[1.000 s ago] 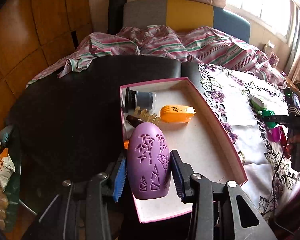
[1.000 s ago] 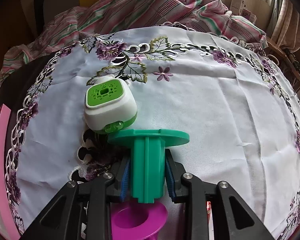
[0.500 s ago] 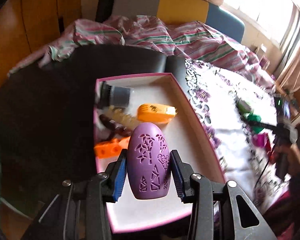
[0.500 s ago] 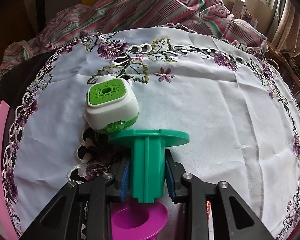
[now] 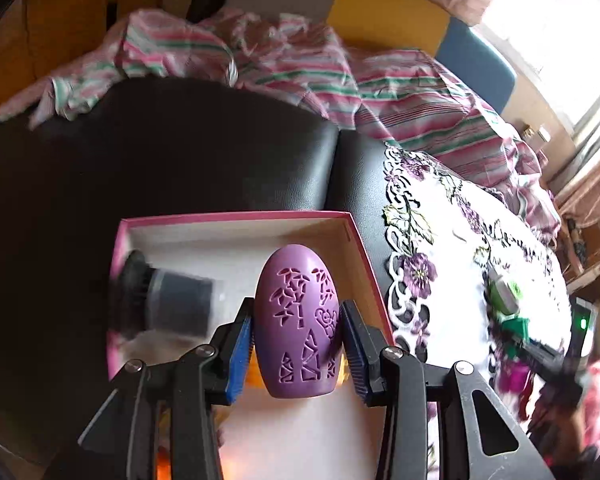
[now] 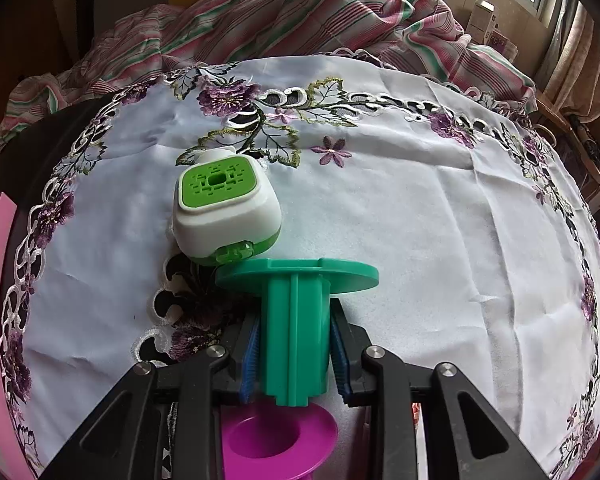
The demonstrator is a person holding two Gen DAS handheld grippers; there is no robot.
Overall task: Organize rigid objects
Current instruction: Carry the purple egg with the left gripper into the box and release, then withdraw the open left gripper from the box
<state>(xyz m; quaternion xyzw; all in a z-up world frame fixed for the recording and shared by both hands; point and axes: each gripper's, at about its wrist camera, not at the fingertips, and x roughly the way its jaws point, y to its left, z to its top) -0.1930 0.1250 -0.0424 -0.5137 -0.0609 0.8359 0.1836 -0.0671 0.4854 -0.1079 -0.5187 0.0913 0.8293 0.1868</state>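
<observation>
Both grippers are loaded: left gripper (image 5: 298, 350) clamps the purple patterned plastic egg-shaped case (image 5: 299, 324) over the pink-rimmed cardboard box (image 5: 236, 216); right gripper (image 6: 296, 354) pinches the green plastic flanged spool (image 6: 296, 320). I'd lower gently, release beside the dark brush (image 5: 160, 308).

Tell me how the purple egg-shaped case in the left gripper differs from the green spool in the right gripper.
The purple egg-shaped case is rounded and smooth with cut-out patterns; the green spool is a ribbed cylinder topped by a flat round flange. The case is over the pink-rimmed box; the spool is over the embroidered tablecloth, beside a green-and-white device. Both are rigid plastic, each clamped between blue finger pads.
</observation>
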